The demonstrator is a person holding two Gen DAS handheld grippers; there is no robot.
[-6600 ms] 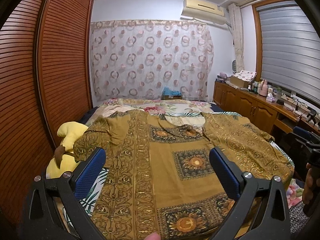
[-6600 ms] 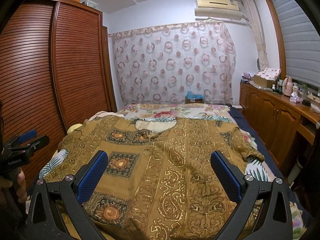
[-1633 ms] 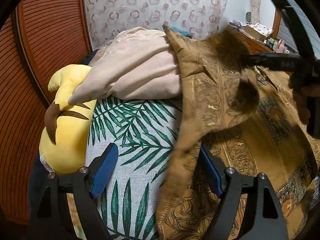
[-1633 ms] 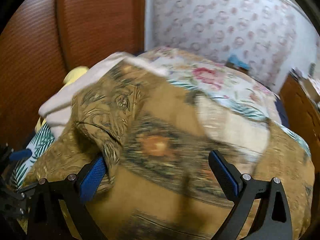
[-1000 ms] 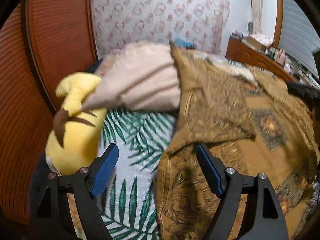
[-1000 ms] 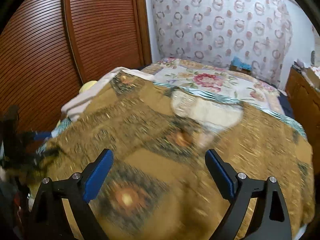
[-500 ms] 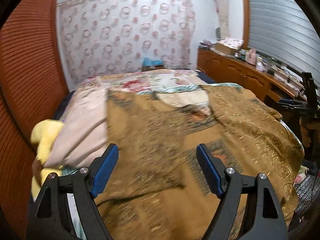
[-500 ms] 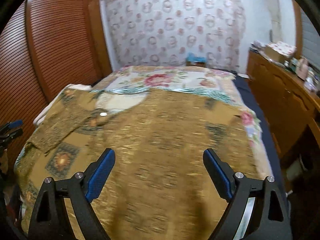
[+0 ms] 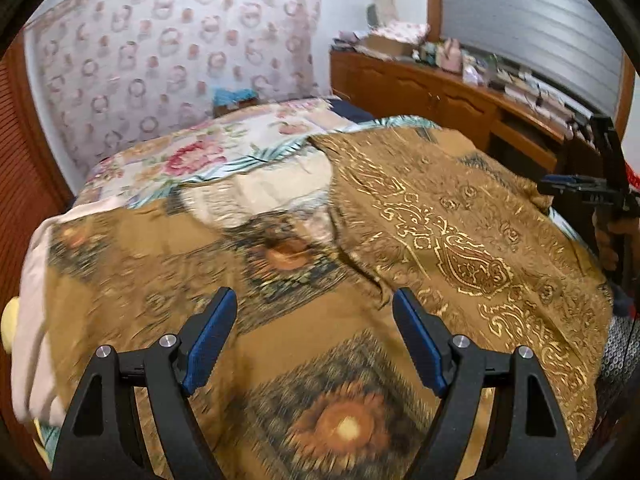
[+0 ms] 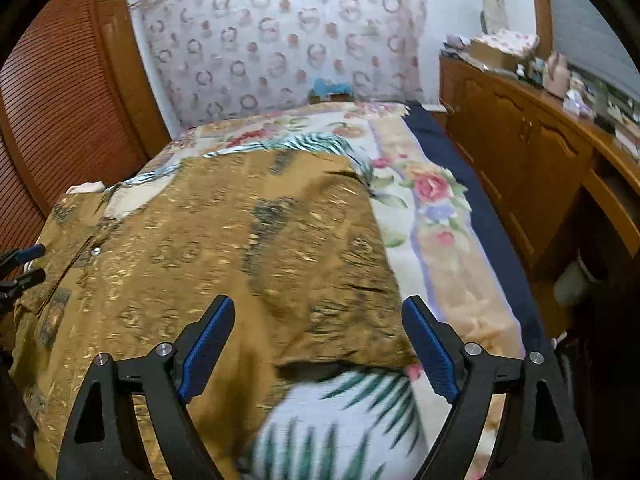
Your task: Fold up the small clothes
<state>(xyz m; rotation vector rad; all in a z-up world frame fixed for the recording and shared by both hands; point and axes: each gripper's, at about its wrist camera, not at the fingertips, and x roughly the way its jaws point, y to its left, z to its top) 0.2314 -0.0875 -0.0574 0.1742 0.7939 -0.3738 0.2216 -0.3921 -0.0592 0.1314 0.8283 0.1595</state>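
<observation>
Ochre, gold-printed soft shirt point(image 10: 224, 240) looks light and floppy; pinch its corner at 12 o'clock. Your left gripper point(image 9: 314, 330) and right gripper point(image 10: 318, 338) both gape, empty.

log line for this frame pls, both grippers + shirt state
left gripper: open, empty, above shirt | right gripper: open, empty, above shirt's right edge | brown patterned shirt: lying on bed, not gripped

Shirt point(image 9: 460, 240) pattern motion-blurred near both cameras, dresser clutter point(image 9: 472, 64) too small to identify
</observation>
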